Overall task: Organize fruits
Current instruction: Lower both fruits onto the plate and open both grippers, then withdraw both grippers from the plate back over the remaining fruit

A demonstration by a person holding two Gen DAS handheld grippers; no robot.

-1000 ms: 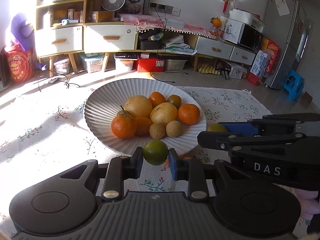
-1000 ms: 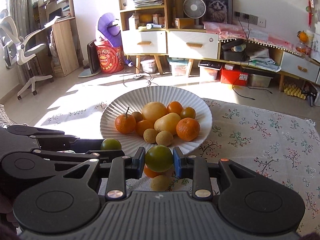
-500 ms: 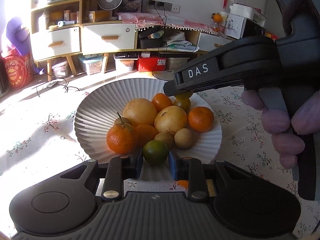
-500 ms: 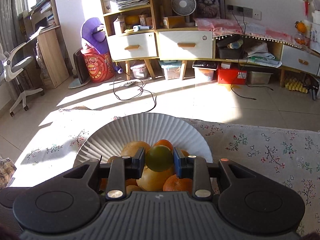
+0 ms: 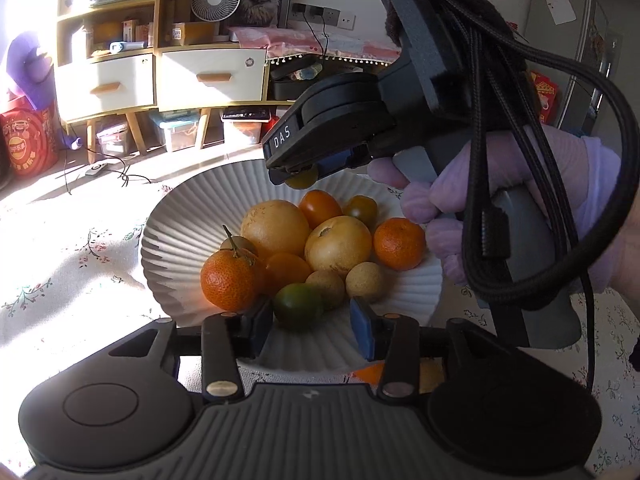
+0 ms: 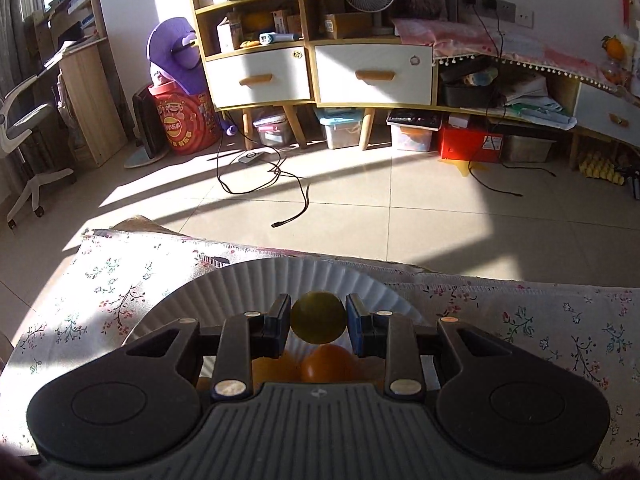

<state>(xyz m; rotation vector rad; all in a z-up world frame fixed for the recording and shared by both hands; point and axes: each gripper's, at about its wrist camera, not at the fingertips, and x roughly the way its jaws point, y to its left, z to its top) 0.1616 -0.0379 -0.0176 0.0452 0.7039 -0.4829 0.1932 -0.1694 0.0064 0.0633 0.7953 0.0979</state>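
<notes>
Your left gripper (image 5: 312,322) has its pads spread apart; the green citrus (image 5: 298,306) sits between them on the near part of the plate (image 5: 168,236), touching the left pad or just beside it, well clear of the right pad, so I read it as released. Your right gripper (image 6: 319,322) is clamped on a yellow-green fruit (image 6: 319,317), held above the far side of the plate, over the pile; in the left view it shows up under the gripper marked DAS, in your gloved right hand (image 5: 500,216). Progress, as a judgement: the plate already carries most of the load: a stemmed mandarin (image 5: 230,280), two big yellow fruits (image 5: 276,226), an orange (image 5: 399,238), two small tan round ones (image 5: 366,282) and several more behind. What's left is setting down the right-hand fruit, plus at least two pieces on the flowered cloth (image 5: 60,280) just beside the plate's near rim, an orange one (image 5: 370,373) and a yellowish one beside it, both half hidden behind the left gripper body. Hard to read: the right view hides nearly the whole pile behind its own gripper, so you can't tell the drop height or where the fruit lands. The cloth to the right is blocked by your hand and the cables.
</notes>
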